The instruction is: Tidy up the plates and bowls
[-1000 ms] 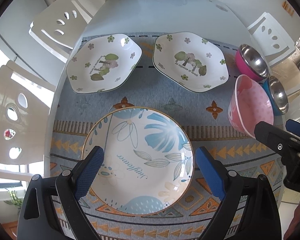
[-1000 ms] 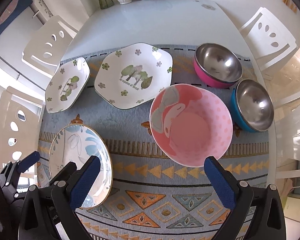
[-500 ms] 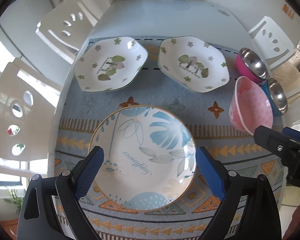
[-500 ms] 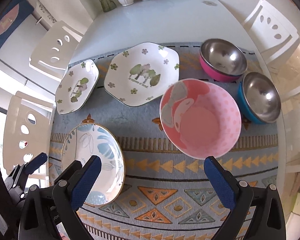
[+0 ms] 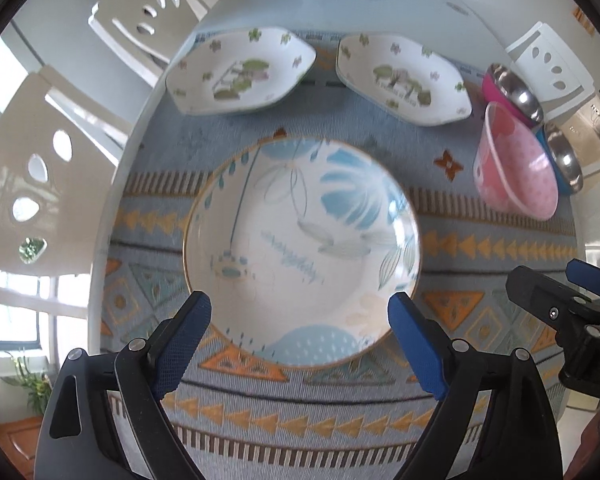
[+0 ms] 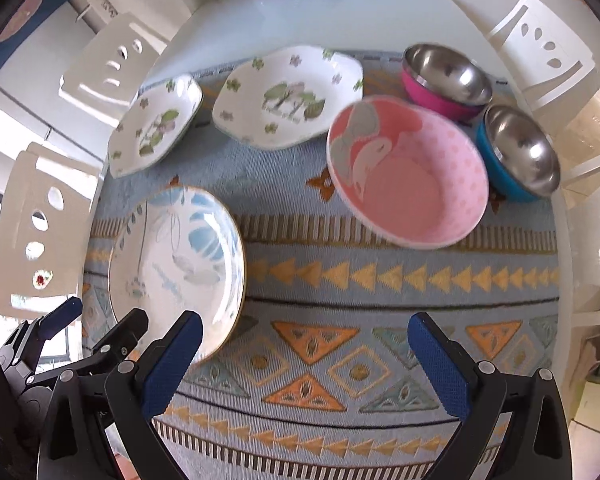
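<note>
On a patterned mat [image 6: 340, 344] covering the near part of a white table [image 6: 300, 16], six dishes are laid out. Nearest the mat's near-left corner lies a round plate [image 5: 300, 248] with blue leaf prints and a gold rim. The left gripper [image 5: 300, 316] hangs just over this plate's near edge with its fingers spread wide, one blue pad on each side of the rim, holding nothing. Along the mat's far edge sit two white floral plates: the left one [image 5: 240, 72] by the far-left corner, the right one [image 5: 404, 80] just beside it toward the middle. A pink bowl [image 6: 408, 172] rests near the mat's right side, tilted. Beyond it, at the far-right corner, stands a magenta bowl [image 6: 444, 76] with a steel inside, and a blue bowl [image 6: 516, 152] with a steel inside sits by the right edge, just beside both. The right gripper [image 6: 304, 348] hovers above the mat's near edge, fingers spread and empty, between the round plate and the pink bowl. White chairs [image 6: 108, 68] surround the table.
</note>
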A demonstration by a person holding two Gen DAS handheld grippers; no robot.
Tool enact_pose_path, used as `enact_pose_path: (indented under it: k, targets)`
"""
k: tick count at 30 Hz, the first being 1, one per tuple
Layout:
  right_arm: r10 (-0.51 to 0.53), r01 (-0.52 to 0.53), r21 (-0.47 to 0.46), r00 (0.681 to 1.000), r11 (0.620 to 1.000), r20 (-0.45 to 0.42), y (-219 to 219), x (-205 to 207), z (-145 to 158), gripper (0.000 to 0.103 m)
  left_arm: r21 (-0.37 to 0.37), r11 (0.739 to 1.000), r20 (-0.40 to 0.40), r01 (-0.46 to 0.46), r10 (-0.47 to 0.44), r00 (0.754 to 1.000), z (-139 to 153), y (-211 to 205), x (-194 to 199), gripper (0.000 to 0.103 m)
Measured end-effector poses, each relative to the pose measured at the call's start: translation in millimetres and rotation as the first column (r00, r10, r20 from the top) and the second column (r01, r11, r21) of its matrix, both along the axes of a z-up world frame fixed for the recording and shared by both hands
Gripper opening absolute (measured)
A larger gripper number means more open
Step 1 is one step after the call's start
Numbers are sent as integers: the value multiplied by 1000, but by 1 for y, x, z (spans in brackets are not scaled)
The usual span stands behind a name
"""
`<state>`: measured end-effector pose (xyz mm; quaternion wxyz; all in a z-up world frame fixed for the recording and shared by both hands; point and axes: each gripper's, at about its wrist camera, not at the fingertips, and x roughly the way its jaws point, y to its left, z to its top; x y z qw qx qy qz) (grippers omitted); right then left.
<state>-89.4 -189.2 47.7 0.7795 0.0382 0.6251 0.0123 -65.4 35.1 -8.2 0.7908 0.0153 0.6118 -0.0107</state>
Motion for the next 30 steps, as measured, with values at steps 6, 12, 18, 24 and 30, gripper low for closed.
enact_pose_path:
  k: [6,12,18,24,30]
  targets:
    - [36,-36,-19,999,999,-28,17,-9,-20,102,-8,1000,-18,-14,14,1000,-12,14,-13,88]
    - [43,-43,4,999,999,-33,31,-12,-30,98,-34,999,-11,-39,38,999,-16,37,-14,88]
    - [35,-30,80,997,996,-63,40,-5,-44,88,-39,998,-16,-52,52,999,-24,60,-6,88]
    - [10,-2,96,997,995,-74,46,5,-59,88,-12,998,-30,-55,55,998,-40,79,6,88]
    - [-19,28,96,996,995,-86,47,23,-77,81,-49,996,-32,-70,68,997,-52,96,21,88]
